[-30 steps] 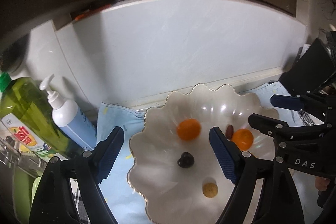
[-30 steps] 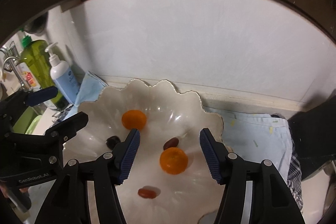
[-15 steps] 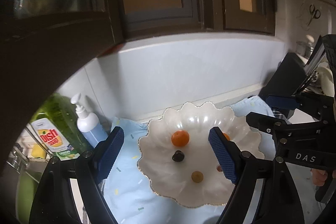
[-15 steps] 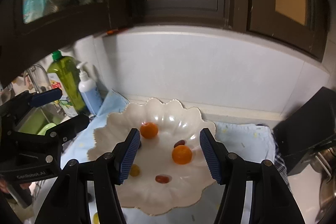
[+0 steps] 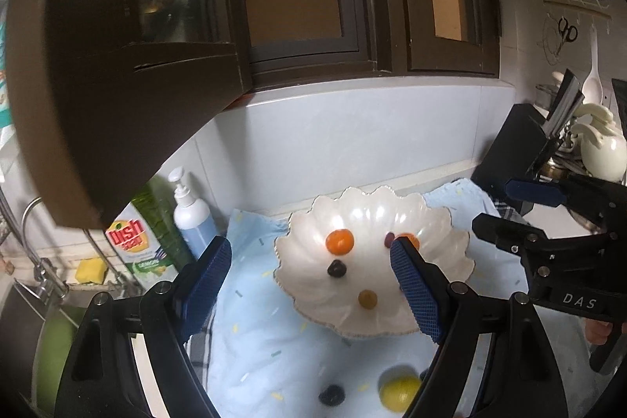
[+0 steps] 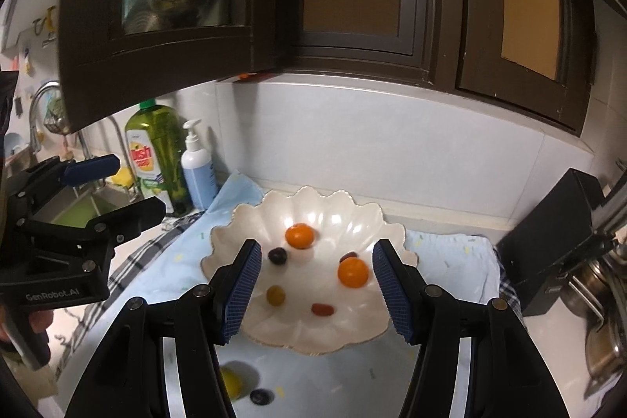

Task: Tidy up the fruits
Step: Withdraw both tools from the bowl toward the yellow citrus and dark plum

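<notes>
A: Left tongs (image 5: 309, 281)?
B: Spread wide, holding nothing, lower centre of frame.
A: The fruit?
B: Two oranges (image 6: 299, 236) and small pieces in the scalloped dish (image 6: 376, 324) mid-frame; a lemon (image 5: 399, 392) and dark berry (image 5: 331, 394) below it.
A: Right tongs (image 6: 315, 290)?
B: Also released.

Right tool (image 6: 315, 285) open above scalloped bowl (image 6: 243, 222), two oranges (image 6: 299, 236), dark grape (image 6: 277, 256), left tool (image 6: 117, 190) open

Surface (image 6: 556, 328): pale counter, light-blue cloth (image 6: 450, 253) spread along back edge. Scalloped white bowl (image 6: 250, 222) sits on cloth. Yellow fruit (image 5: 399, 392) and dark fruit (image 5: 332, 394) lie on cloth near front edge. Soap bottles (image 6: 156, 151) at back-left corner.
</notes>
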